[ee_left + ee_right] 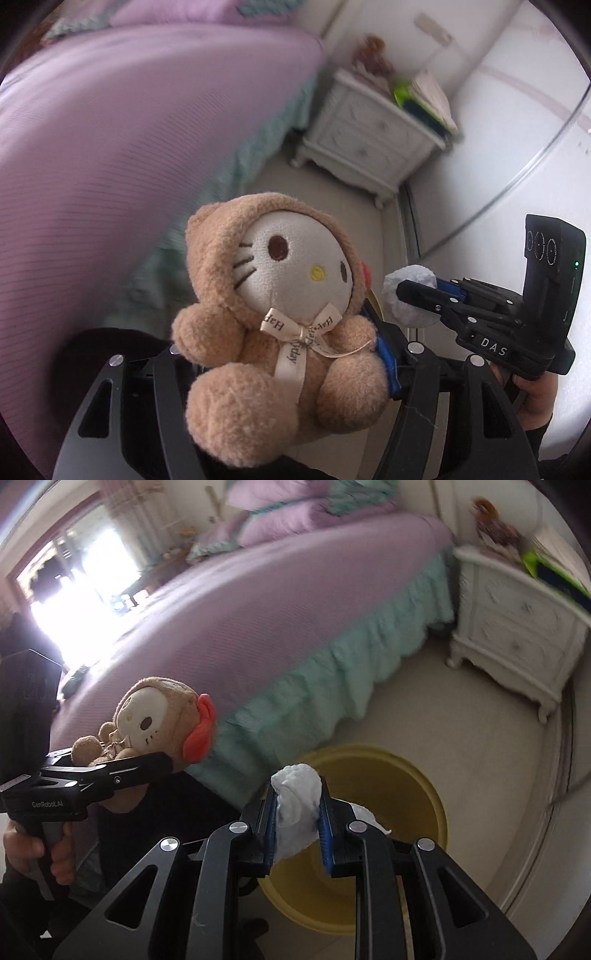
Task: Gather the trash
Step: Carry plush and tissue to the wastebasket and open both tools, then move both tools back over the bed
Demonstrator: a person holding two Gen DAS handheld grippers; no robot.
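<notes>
The right gripper (297,825) pinches a crumpled white tissue (297,805) between its blue pads, held above a yellow bin (424,775) on the pale floor; the tissue and the gripper's black frame hide much of the bin's inside. The left gripper (280,354) is clamped on a brown-hooded plush toy (280,317), which covers its fingertips almost completely. Beside them runs a purple bed (295,602) with a teal skirt. The white nightstand (369,136) is blurred, its clutter unreadable.
</notes>
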